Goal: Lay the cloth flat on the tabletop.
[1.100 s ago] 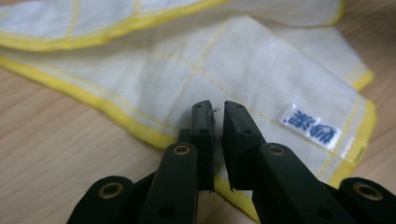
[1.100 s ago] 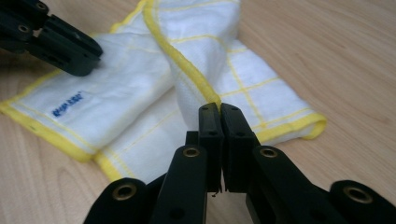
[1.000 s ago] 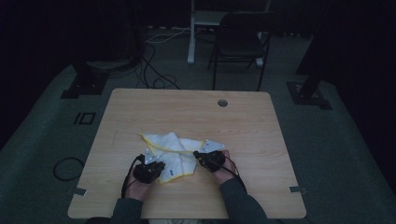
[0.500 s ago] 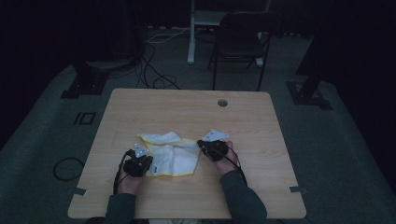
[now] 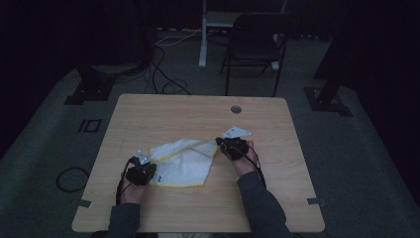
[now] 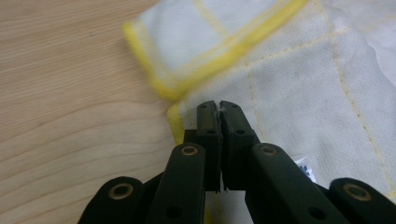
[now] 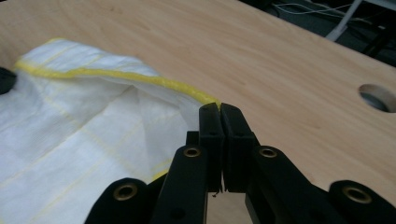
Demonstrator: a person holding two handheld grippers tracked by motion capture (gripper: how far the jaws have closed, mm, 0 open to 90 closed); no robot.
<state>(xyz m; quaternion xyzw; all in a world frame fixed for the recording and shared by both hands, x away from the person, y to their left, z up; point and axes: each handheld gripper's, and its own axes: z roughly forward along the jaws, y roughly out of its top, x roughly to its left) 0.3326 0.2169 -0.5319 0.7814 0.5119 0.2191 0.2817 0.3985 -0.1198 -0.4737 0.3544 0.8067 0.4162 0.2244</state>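
A white cloth (image 5: 185, 161) with a yellow hem lies partly spread in the middle of the wooden table (image 5: 163, 114). My left gripper (image 5: 151, 173) is at the cloth's near left corner. In the left gripper view my left gripper (image 6: 219, 106) has its jaws together, pinching the cloth (image 6: 299, 93) just inside the yellow edge. My right gripper (image 5: 219, 144) holds the far right corner. In the right gripper view my right gripper (image 7: 219, 108) is shut on the yellow hem of the cloth (image 7: 84, 121), which is lifted a little off the table.
A round cable hole (image 5: 236, 109) sits near the table's far edge, also seen as the hole (image 7: 376, 97) in the right gripper view. Behind the table stand a dark chair (image 5: 255, 44) and a desk leg, with cables on the floor.
Both hands have moved apart, the left one leftward and the right one rightward and up. The crumpled cloth is now drawn out between them.
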